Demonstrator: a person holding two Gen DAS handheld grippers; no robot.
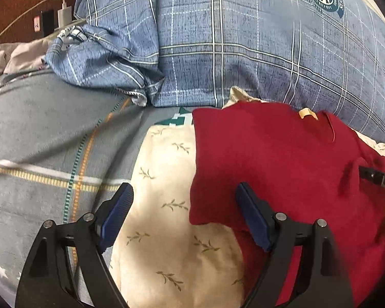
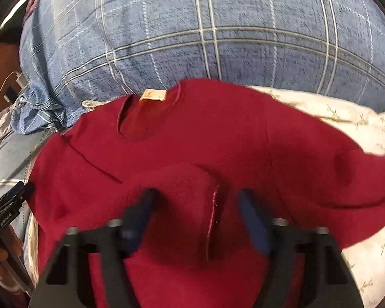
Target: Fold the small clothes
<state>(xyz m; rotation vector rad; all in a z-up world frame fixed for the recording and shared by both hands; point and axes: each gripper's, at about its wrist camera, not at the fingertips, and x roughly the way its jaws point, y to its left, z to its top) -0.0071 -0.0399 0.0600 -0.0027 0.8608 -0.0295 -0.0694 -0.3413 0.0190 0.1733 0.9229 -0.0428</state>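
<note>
A small dark red shirt (image 1: 282,166) (image 2: 218,133) lies spread on a cream cloth with leaf sprigs (image 1: 166,179), its collar and tan label (image 2: 152,95) at the far side. In the left wrist view my left gripper (image 1: 184,190) stands open over the shirt's left edge, one finger above the cream cloth and the other above the red fabric. In the right wrist view my right gripper (image 2: 197,197) is blurred, its jaws apart around a raised fold of the shirt with a hem edge. A gap shows between the right finger and that fold. Each gripper shows at the edge of the other's view.
A large blue plaid pillow (image 1: 218,38) (image 2: 192,25) lies right behind the shirt. Grey striped bedding (image 1: 38,141) extends to the left. A white charger with its cable (image 1: 64,14) sits at the far left. A hand (image 2: 0,254) holds the left gripper.
</note>
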